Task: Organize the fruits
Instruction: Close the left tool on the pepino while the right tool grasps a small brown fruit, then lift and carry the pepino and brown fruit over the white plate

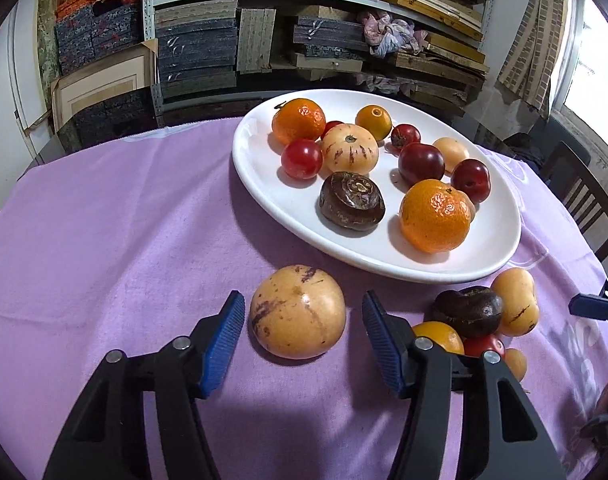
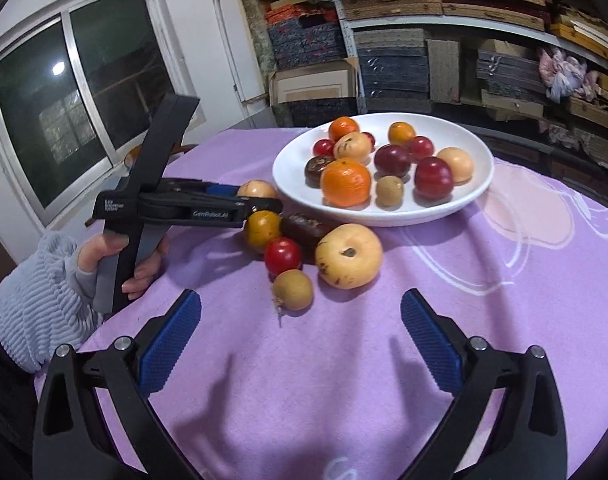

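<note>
The white plate (image 1: pixel 263 200) is sitting toward the far edge of the purple tablecloth (image 1: pixel 103 240), already carrying most of the fruit. The pale yellow fruit (image 1: pixel 297 312), round, smooth and flecked with purple-brown streaks, is lying on the cloth just beside the plate's near rim. The left gripper (image 1: pixel 299 344) is straddling it, jaws apart, pads not yet touching; centring before squeezing gently should prevent it rolling. The right gripper (image 2: pixel 299 344) is hovering wide apart, empty, near the loose pile.
</note>
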`<move>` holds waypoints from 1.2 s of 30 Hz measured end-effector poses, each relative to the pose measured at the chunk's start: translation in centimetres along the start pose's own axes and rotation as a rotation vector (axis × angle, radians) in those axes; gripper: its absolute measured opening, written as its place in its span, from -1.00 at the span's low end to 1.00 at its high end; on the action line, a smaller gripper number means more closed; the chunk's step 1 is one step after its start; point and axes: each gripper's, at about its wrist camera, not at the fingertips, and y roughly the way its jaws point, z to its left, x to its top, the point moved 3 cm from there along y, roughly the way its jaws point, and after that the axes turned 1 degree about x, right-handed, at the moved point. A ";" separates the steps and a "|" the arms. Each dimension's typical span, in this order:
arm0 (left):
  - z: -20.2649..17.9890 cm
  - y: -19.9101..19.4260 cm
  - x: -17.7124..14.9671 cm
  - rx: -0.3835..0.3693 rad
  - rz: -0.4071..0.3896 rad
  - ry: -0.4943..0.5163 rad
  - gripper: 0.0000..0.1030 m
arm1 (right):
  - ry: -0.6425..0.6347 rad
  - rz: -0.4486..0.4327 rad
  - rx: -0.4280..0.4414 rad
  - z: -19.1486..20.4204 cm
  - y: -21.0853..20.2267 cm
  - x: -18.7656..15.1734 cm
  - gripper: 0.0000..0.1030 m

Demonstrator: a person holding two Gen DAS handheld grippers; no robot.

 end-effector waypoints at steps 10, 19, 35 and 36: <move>0.0 0.0 -0.1 -0.002 0.000 0.000 0.19 | 0.011 0.102 0.013 0.6 3.7 0.2 0.20; 0.0 0.0 -0.1 -0.009 -0.003 -0.002 -0.01 | 0.012 0.135 -0.022 0.8 5.2 0.6 -0.37; 0.5 -4.1 0.7 -0.034 -0.135 -0.069 -0.14 | 0.018 -0.033 -0.029 0.6 -1.3 2.8 -0.45; 0.3 -4.6 1.7 -0.047 -0.142 -0.072 -0.14 | 0.013 -0.053 -0.054 0.0 -2.1 4.1 -0.45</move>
